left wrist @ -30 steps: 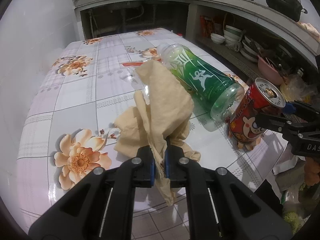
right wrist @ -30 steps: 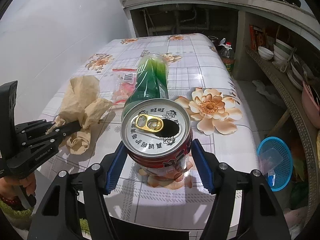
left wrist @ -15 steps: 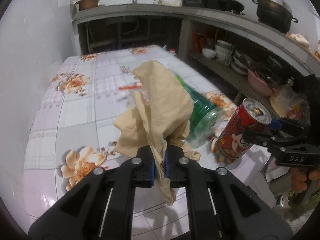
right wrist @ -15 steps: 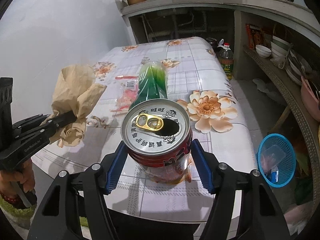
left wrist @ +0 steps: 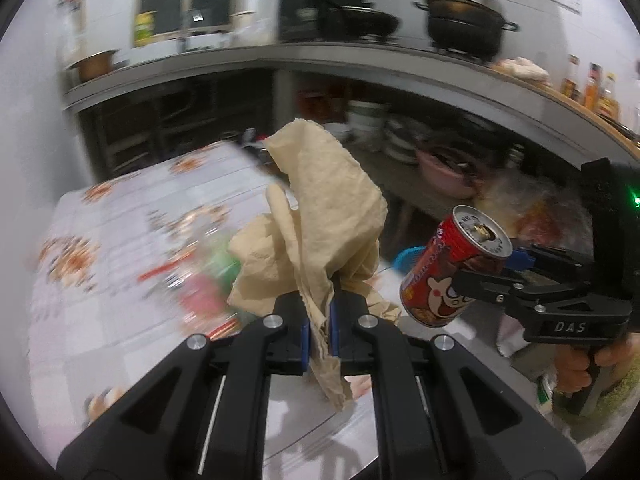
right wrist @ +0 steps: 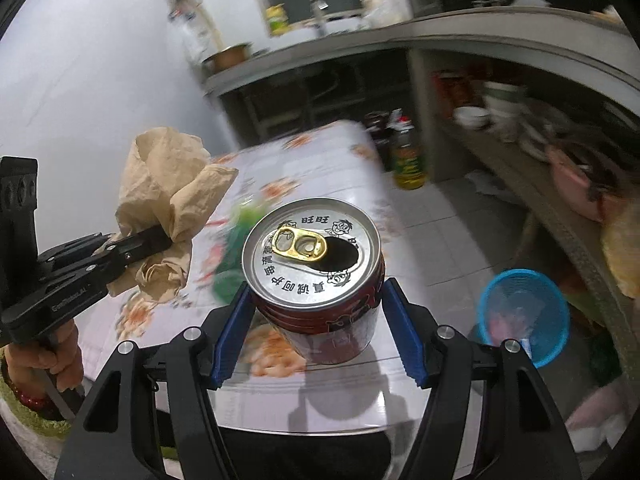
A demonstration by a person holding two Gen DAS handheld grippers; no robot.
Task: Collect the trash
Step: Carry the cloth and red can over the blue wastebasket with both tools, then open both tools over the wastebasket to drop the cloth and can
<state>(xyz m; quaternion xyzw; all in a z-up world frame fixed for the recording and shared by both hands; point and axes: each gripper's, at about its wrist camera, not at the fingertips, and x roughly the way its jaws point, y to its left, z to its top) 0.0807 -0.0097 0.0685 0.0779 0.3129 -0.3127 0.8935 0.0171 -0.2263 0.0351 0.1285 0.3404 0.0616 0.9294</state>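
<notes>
While the left gripper (left wrist: 318,330) is clenching a crumpled beige paper (left wrist: 320,216) between its blue pads, the paper is hanging in the air above the near edge of the table (left wrist: 120,240) and is not touching it. Most of the paper is standing up over the jaws, and a short tail is hanging below them.

The right gripper (right wrist: 316,320) is grasping a red drink can (right wrist: 316,276) — its two blue pads are pressing on the sides of the can. The can is upright in the right wrist view, with its silver top and gold pull tab open, and it is also lifted off the table, over the near right corner. In the left wrist view the can (left wrist: 452,268) is tilting a little, beside the paper but apart from it.

A green bottle (right wrist: 236,248) is lying on the flowered tablecloth further back — it is blurred. A blue basket (right wrist: 524,316) is standing on the floor beyond the right edge of the table. A person's hand (right wrist: 44,356) is holding the handle of the left gripper.
</notes>
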